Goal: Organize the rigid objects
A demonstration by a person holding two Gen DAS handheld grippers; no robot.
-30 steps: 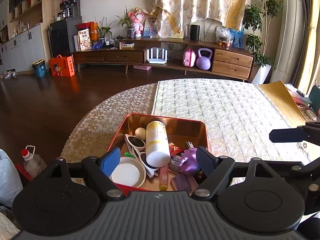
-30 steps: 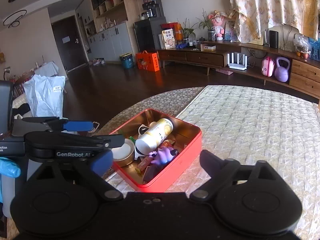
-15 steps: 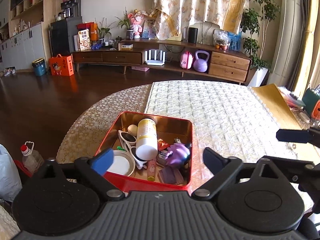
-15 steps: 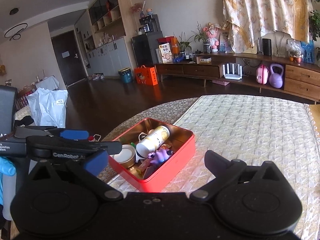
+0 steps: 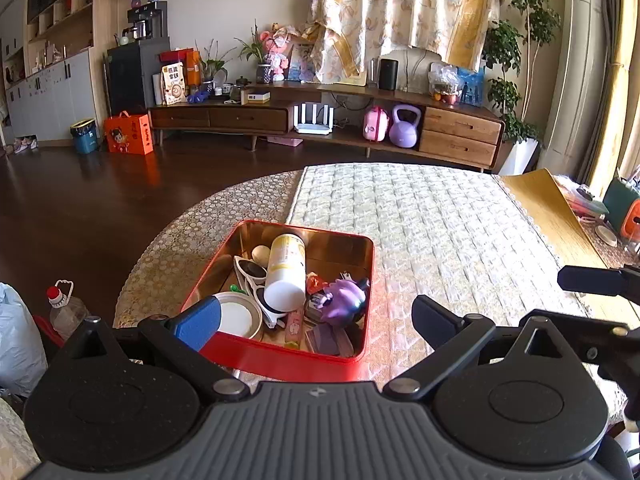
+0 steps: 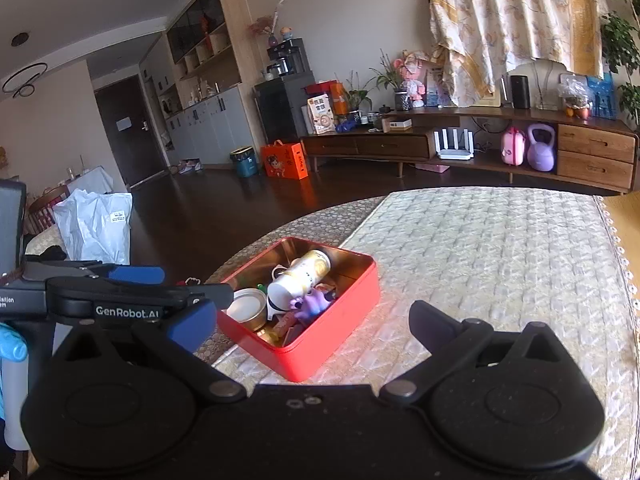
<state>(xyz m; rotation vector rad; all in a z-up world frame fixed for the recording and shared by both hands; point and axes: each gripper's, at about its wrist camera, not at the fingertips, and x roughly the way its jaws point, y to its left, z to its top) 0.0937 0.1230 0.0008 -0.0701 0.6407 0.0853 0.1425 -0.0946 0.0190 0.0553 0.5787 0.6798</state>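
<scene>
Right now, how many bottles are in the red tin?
1. A white and yellow bottle lies on its side across the middle of the red tin, on top of the white sunglasses and beside the purple toy. The pile could hide smaller ones.

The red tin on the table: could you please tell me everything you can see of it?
The red tin is a shallow, lidless rectangular box with rounded corners, glossy red outside and gold inside, seemingly metal. It sits flat on the patterned tablecloth near the table's rounded edge. Crowded inside are a white bottle lying on its side, white sunglasses, a purple toy figure and a round white-lidded container. Neither gripper touches it.
</scene>
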